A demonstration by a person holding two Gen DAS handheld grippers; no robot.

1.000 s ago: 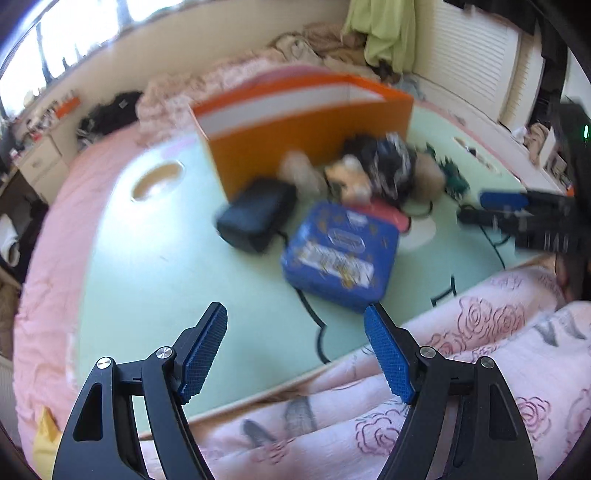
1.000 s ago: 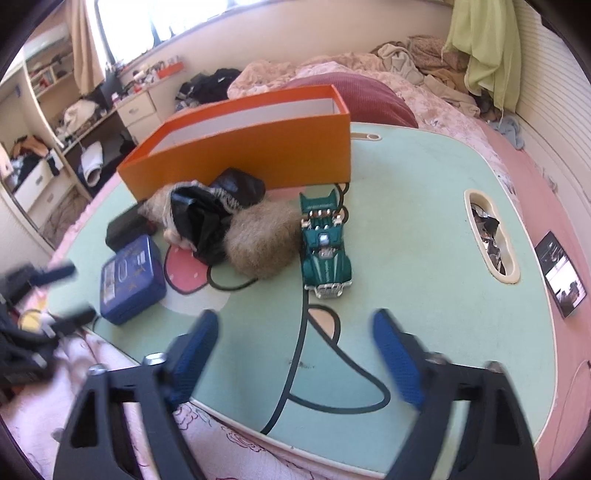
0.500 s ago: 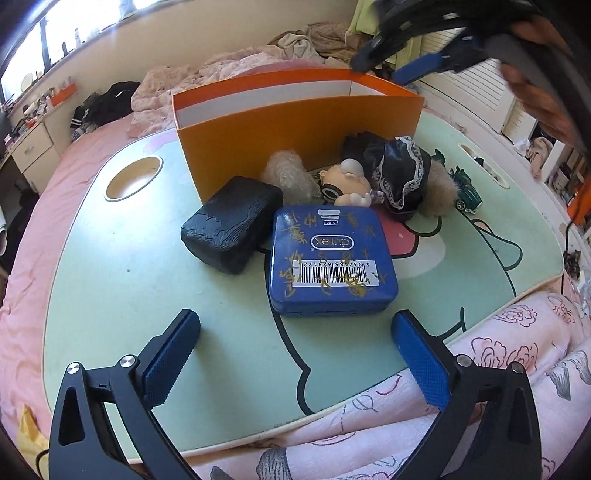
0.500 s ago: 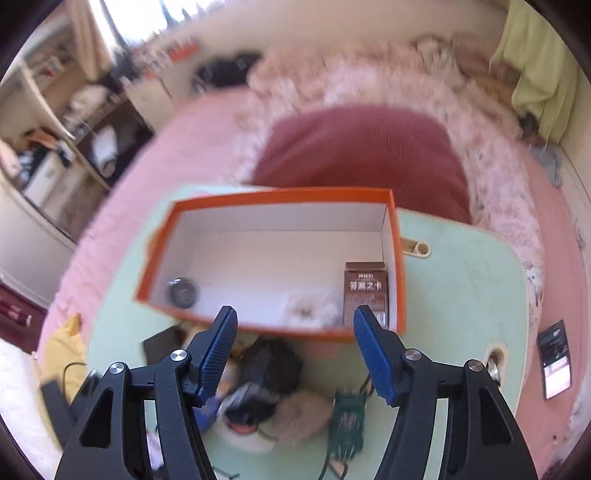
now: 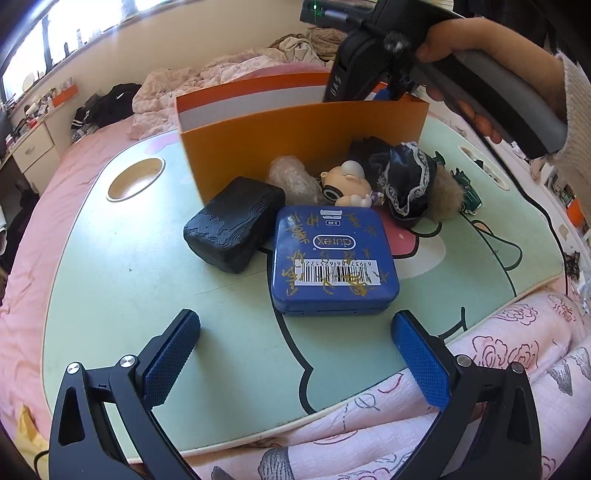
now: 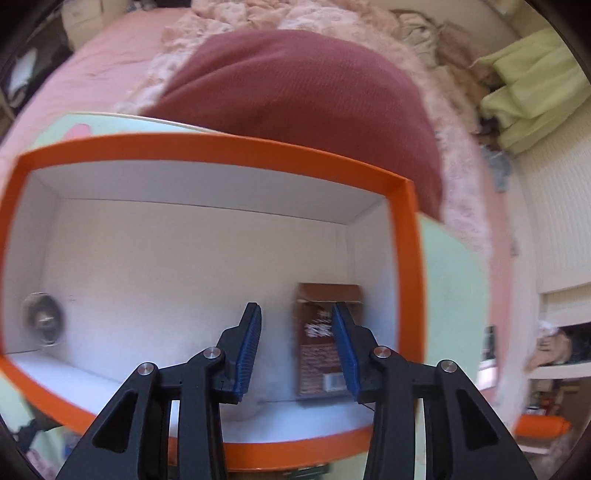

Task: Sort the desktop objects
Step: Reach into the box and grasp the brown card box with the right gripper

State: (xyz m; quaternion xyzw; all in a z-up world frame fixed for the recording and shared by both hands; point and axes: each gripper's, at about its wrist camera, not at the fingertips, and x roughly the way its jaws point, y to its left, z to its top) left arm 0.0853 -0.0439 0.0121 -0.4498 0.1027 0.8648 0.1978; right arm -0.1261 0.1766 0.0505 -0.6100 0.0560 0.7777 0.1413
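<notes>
Left gripper (image 5: 295, 354) fingers wide apart, empty, near blue tin (image 5: 332, 258); black case (image 5: 234, 227) beside tin.

Daylight from a window (image 5: 74, 33) along the cream wall (image 5: 192, 48) falls on a pink bed (image 5: 33, 221) strewn with rumpled bedding (image 5: 207, 74), a dark red cushion (image 6: 295, 96), and a white drawer unit (image 5: 29, 151) at the left.

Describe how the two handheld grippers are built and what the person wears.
Both the left gripper and right gripper have black skeletal frames with triangular cutouts, silver rivets and textured blue pads. The right one's handle is grey and black. The sleeve is cream knit.
</notes>
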